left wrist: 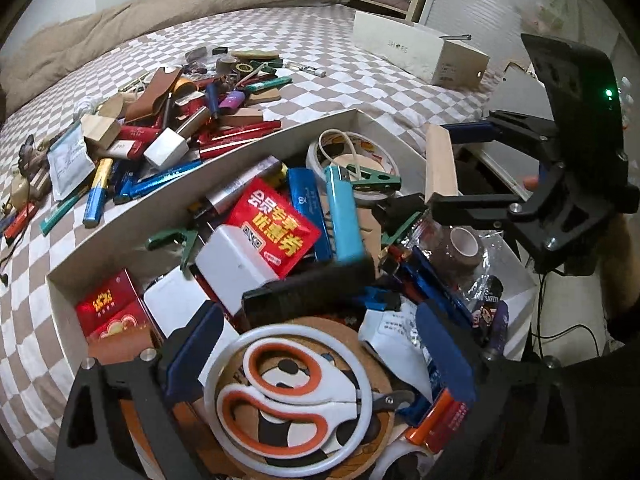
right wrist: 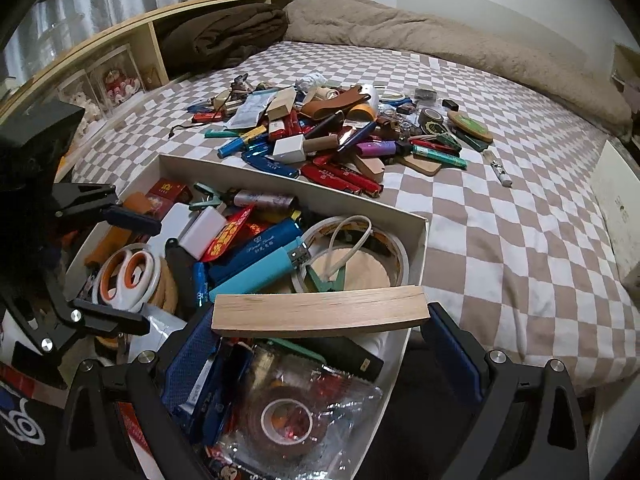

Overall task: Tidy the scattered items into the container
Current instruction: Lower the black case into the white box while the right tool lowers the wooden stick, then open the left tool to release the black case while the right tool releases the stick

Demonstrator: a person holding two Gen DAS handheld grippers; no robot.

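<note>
The white cardboard box on the bed is packed with lighters, packets, tape rolls and clips. My left gripper stands open over its near end. White-and-orange scissors lie below and between its fingers on a cork coaster, with the pads clear of them. My right gripper is shut on a pale wooden block, held crosswise above the box's near corner. The block and right gripper also show at the right of the left wrist view. A pile of scattered items lies beyond the box.
The checkered bedsheet stretches to the right of the box. A beige blanket lies along the far side. A white shoebox sits at the bed's corner. A wooden shelf borders the bed. Cables hang beside the box.
</note>
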